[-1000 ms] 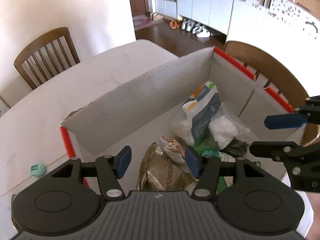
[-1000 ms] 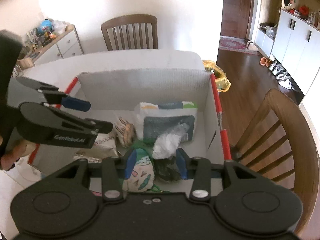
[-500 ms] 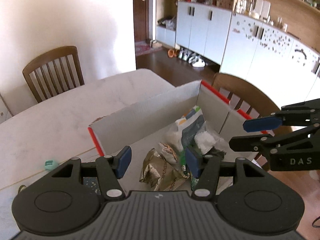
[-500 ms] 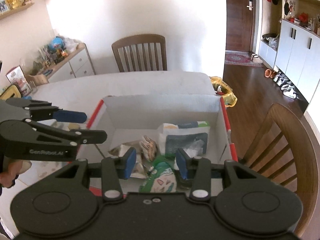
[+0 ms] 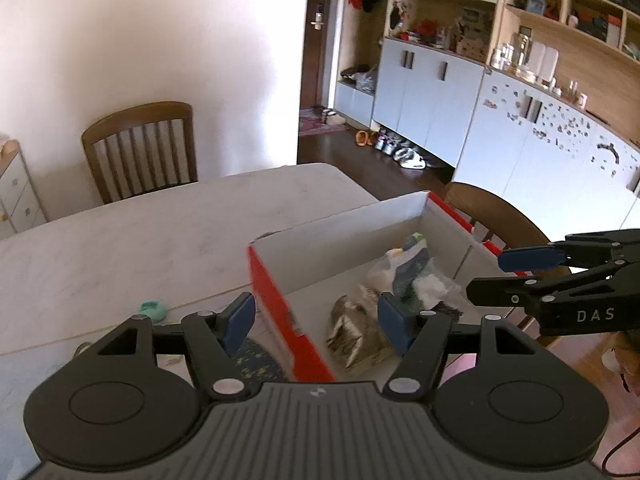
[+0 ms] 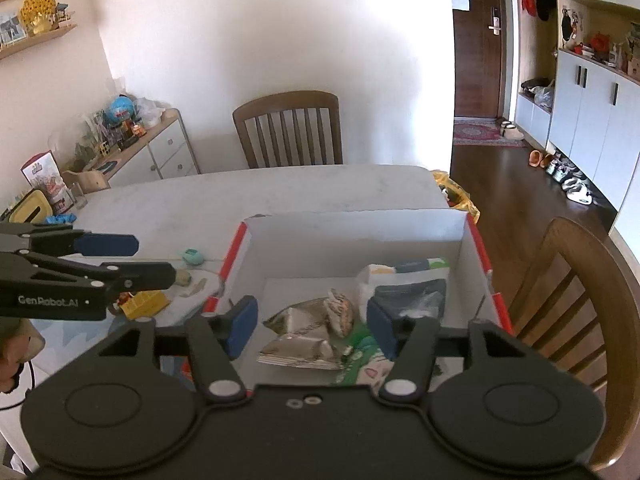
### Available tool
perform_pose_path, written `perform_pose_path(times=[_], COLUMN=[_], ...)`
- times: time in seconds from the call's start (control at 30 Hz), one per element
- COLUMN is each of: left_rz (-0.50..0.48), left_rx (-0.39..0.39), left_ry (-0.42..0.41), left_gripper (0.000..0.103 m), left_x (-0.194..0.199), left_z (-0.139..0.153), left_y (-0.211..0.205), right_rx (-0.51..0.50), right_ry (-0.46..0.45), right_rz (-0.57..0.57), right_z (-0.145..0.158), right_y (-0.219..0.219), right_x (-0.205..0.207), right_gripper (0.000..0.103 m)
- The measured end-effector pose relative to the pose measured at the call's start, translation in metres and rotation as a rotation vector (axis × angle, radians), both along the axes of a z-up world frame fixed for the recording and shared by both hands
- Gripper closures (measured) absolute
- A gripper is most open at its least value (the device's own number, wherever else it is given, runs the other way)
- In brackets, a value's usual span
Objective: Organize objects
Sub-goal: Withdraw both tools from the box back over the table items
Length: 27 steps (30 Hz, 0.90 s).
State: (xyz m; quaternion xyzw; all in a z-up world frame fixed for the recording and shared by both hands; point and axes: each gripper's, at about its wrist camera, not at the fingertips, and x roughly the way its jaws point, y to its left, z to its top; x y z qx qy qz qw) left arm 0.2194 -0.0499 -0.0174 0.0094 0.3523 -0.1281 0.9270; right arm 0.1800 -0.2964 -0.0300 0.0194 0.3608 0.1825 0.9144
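Both grippers over the cardboard box [image 6: 352,226] — left gripper [image 5: 316,322] and right gripper [image 6: 310,326] opening, nothing between the jaws

Both claws, left [image 5: 316,320] and right [image 6: 312,326], now higher above the box [image 6: 356,226], opening, empty.
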Motion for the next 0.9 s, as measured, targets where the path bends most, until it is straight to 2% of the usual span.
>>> perform_pose_path(times=[0.07,0.2,0.33,0.43,0.53,0.6,0.73,0.9], left_rz=[0.015,0.044,0.06,0.066,0.075,0.081,0.093,0.124], left_rx=[-0.01,-0.029,-0.026,-0.034,-0.034,-0.036,-0.045,-0.058], left_ry=[-0.002,-0.003,-0.007,-0.008,-0.007,-0.007,-0.006,-0.014], left_gripper=[0.032,0.027,0.02,0.02,0.019,0.017,0.002,0.0], left_x=[-0.003,-0.011,-0.018,-0.023,-0.026,-0.028,-0.031,-0.035], left_z=[0.0,-0.001,-0.004,-0.005,-0.008,-0.01,-0.014,-0.021], left_y=[0.011,0.033,0.052,0.066,0.08,0.09,0.109,0.135], right_rx=[0.007,0.02,0.026,0.026,0.026,0.023,0.024,0.017], right_ry=[-0.002,-0.011,-0.016,-0.016,-0.017,-0.02,-0.005,0.009], right_rz=[-0.001,0.0,0.005,0.015,0.025,0.029,0.039,0.06], right_z=[0.001,0.003,0.005,0.005,0.004,0.003,0.001,0.0], right_y=[0.006,0.023,0.041,0.056,0.071,0.079,0.099,0.124], right_x=[-0.002,-0.007,-0.009,-0.011,-0.014,-0.016,-0.016,-0.017], right_gripper=[0.038,0.024,0.018,0.015,0.007,0.006,0.006,0.006])
